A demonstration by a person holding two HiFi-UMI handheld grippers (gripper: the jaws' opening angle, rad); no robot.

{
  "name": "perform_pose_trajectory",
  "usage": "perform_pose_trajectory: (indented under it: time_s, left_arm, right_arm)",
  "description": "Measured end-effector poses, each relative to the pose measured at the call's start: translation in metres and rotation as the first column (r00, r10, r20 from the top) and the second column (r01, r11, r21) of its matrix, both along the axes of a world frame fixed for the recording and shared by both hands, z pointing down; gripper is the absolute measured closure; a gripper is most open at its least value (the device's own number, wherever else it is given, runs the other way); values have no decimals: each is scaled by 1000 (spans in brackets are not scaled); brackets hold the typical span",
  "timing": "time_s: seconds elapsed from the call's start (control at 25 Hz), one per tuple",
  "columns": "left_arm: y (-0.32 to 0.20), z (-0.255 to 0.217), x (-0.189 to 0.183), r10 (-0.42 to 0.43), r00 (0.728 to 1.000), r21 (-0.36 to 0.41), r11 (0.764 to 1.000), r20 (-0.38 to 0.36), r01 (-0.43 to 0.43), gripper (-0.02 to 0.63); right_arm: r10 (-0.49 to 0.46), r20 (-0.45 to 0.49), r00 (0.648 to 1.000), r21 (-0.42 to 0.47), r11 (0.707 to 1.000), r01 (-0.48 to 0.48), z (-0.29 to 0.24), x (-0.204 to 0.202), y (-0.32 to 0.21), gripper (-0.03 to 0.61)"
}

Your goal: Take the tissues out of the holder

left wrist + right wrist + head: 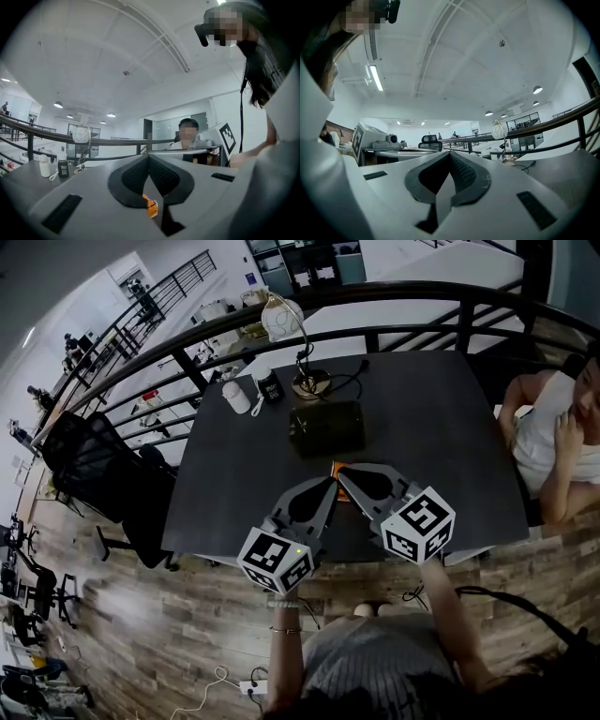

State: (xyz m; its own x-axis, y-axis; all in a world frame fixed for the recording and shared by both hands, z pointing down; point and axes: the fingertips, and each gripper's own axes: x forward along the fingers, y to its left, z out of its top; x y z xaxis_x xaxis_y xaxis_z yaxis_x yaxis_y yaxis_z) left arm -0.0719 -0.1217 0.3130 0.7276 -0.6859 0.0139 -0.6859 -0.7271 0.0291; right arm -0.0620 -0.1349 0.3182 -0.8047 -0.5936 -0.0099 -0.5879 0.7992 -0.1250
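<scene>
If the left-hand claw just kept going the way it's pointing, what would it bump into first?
Probably the dark tissue holder on the table, near its right corner. The left gripper, jaws shut, points that way. A small orange thing by its tip may come sooner; depth is unclear.

dark rectangular tissue holder (326,427), lying flat, on table (441,427)

We see a dark table (441,427) across the middle of the head view. At its far edge, upper centre, stands a desk lamp (281,320) with a round white shade. A small dark bottle (271,386) and a white container (236,396) sit just left of its base. A black railing (394,296) curves behind. A black office chair (89,465) stands at left on wooden floor (141,634). A seated person (553,442) is at the right edge.
</scene>
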Motion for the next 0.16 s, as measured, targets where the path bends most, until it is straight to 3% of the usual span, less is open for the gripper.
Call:
perform_pose_trajectory:
  time_s: [0.16]
  left_arm:
    - [5,-2,-1,-4,1000,-1,1000,0,4,606]
  right_arm:
    - [-3,2,1000,1,1000,3,-2,-1,5,565]
